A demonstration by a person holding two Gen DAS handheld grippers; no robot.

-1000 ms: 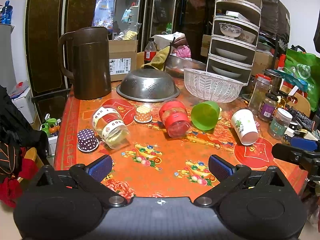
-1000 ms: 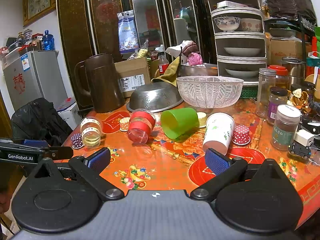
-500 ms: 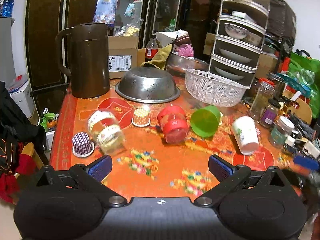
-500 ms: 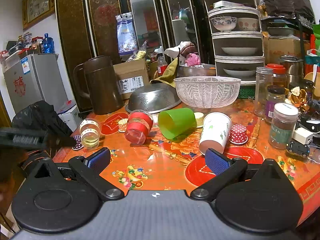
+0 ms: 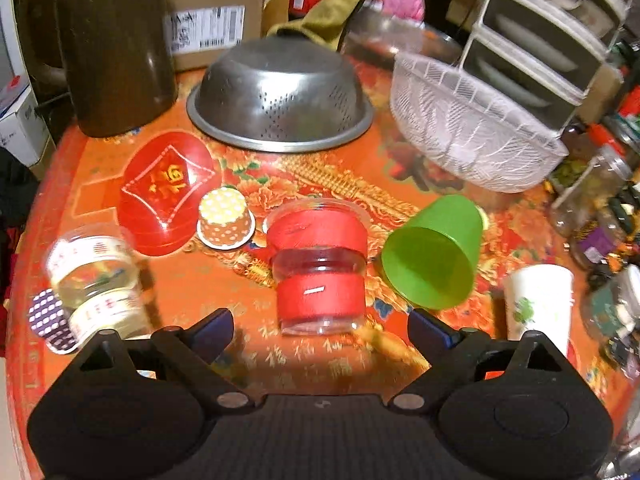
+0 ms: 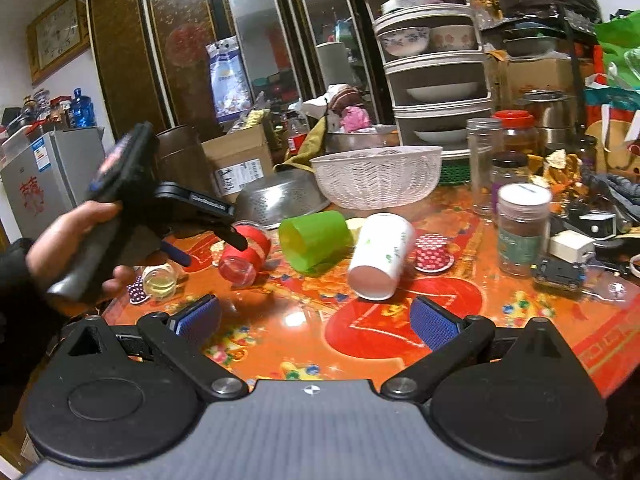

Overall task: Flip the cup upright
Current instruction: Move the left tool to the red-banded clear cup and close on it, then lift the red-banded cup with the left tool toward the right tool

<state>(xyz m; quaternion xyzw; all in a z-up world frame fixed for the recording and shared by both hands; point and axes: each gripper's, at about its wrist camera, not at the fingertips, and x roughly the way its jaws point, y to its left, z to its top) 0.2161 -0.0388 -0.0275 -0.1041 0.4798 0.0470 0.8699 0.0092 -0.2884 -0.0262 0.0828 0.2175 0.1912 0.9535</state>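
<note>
A clear cup with red bands (image 5: 318, 264) lies on its side on the orange table, mouth toward me. My left gripper (image 5: 320, 330) is open and empty, just short of the cup and straddling its line. The right wrist view shows this cup (image 6: 244, 254) with the left gripper (image 6: 208, 242) tilted down above it, held by a hand. A green cup (image 5: 434, 252) (image 6: 316, 238) and a white paper cup (image 5: 538, 300) (image 6: 380, 254) also lie on their sides. My right gripper (image 6: 314, 320) is open and empty, short of the white cup.
A clear jar with white bands (image 5: 96, 276) lies at the left beside a purple dotted cupcake liner (image 5: 50, 318). An orange dotted liner (image 5: 225, 218), upturned steel colander (image 5: 280, 96), white basket (image 5: 468, 128), brown jug (image 5: 114, 44) and jars (image 6: 522, 228) crowd the table.
My left gripper has moved forward and tilted down over the table, closing in on the red-banded cup. The right gripper has shifted slightly; both stay open.
</note>
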